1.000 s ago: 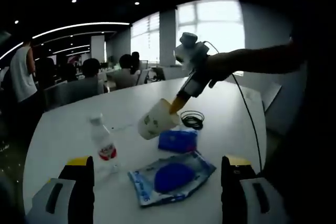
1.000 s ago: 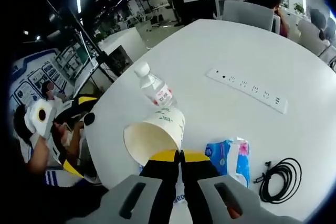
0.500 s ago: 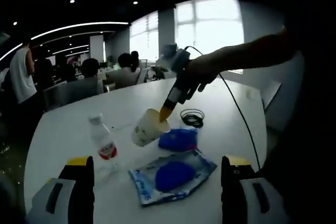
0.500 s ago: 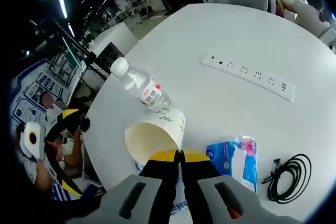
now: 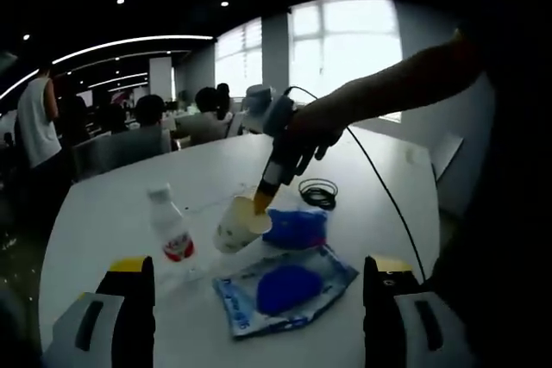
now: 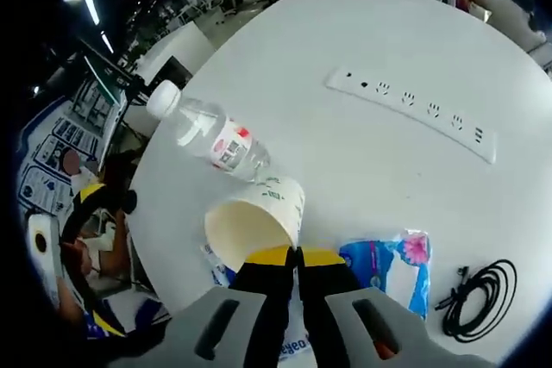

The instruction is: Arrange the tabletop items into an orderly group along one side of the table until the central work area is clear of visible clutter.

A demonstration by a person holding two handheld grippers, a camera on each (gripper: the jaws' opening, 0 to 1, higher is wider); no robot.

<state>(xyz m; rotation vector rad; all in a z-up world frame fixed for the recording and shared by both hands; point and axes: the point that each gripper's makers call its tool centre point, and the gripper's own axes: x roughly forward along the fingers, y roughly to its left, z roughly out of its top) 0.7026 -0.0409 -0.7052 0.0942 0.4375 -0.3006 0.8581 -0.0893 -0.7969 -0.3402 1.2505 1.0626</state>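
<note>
Open-plan office, seated people in the background; white round tabletop (image 6: 405, 170) carries the clutter. Paper cup (image 6: 254, 221) is pinched by its rim in the right gripper (image 6: 297, 256), jaws closed with the cup wall between them. In the right gripper view the cup lies tilted, mouth toward the camera and base pointing away toward the water bottle (image 6: 211, 135), which sits just beyond it with its cap farther off. In the left gripper view the cup (image 5: 240, 223) hangs low over the tabletop, between the bottle (image 5: 171, 234) and the blue tissue pack (image 5: 295, 226), with the blue-printed plastic pouch (image 5: 283, 286) just in front. Coiled black cable (image 5: 316, 192) lies beyond the tissue pack; white power strip (image 6: 410, 114) well apart. Left gripper (image 5: 259, 316) is wide open, holding nothing, hovering near the pouch. Judgement: setting the cup upright beside the bottle falls to the right gripper; cup must be rotated base-down first.
</note>
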